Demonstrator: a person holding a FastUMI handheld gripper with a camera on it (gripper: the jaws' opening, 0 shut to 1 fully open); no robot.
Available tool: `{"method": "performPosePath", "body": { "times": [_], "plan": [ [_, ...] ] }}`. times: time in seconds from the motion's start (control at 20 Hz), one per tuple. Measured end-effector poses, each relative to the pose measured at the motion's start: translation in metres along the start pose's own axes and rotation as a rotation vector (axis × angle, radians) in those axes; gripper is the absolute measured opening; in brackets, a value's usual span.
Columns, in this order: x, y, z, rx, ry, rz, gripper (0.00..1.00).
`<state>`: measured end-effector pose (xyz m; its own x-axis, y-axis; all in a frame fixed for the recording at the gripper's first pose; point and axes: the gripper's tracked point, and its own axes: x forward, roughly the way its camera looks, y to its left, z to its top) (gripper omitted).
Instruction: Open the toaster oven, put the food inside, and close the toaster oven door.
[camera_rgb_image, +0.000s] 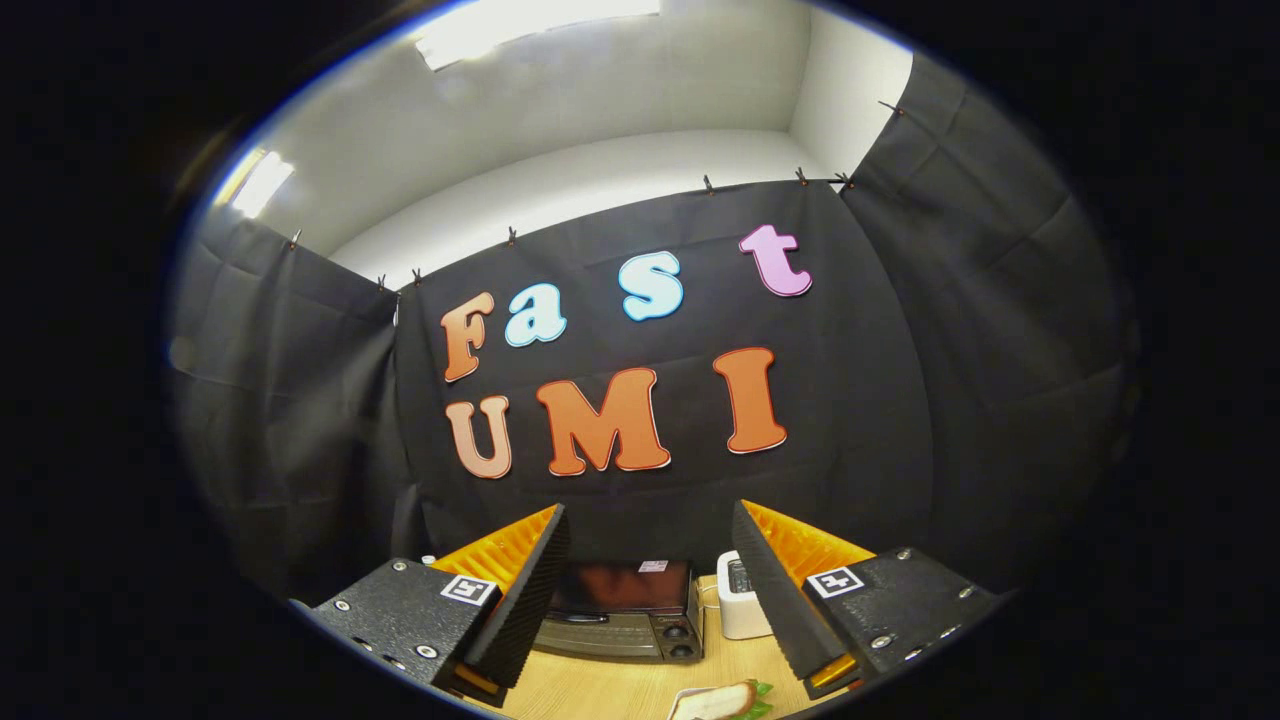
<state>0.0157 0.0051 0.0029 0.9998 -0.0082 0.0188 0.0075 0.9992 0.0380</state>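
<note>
On a pale wooden tabletop (640, 690) inside a cloth-walled booth, a dark toaster oven (622, 612) stands toward the far edge, its glass door apparently upright and shut, its knobs at the right end of the front panel. The hand-held gripper (648, 590) is raised well above the surface and tilted upward, its fingers spread wide apart and clasping nothing; the oven is seen between them, some way beyond the tips. Just beside the oven's right end sits a small white appliance (738, 595), partly hidden behind the right finger. At the near edge of the tabletop lies the food (722, 702), what looks like a sandwich with green leaves on a white plate (682, 698), below the open fingers and well apart from the oven. By this evidence the job has barely begun: the door is not yet opened, the food is untouched on its plate, and all three steps of opening, loading and closing remain ahead.
</note>
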Motion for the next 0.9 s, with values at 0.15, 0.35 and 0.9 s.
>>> {"method": "performPosePath", "body": {
  "times": [0.15, 0.35, 0.9],
  "plan": [
    [0.011, 0.007, -0.013, 0.005, 0.01, -0.005, 0.97],
    [0.033, 0.03, -0.049, 0.01, 0.054, 0.009, 0.97],
    [0.118, 0.072, -0.174, -0.001, 0.221, -0.015, 0.97]
  ]
}}
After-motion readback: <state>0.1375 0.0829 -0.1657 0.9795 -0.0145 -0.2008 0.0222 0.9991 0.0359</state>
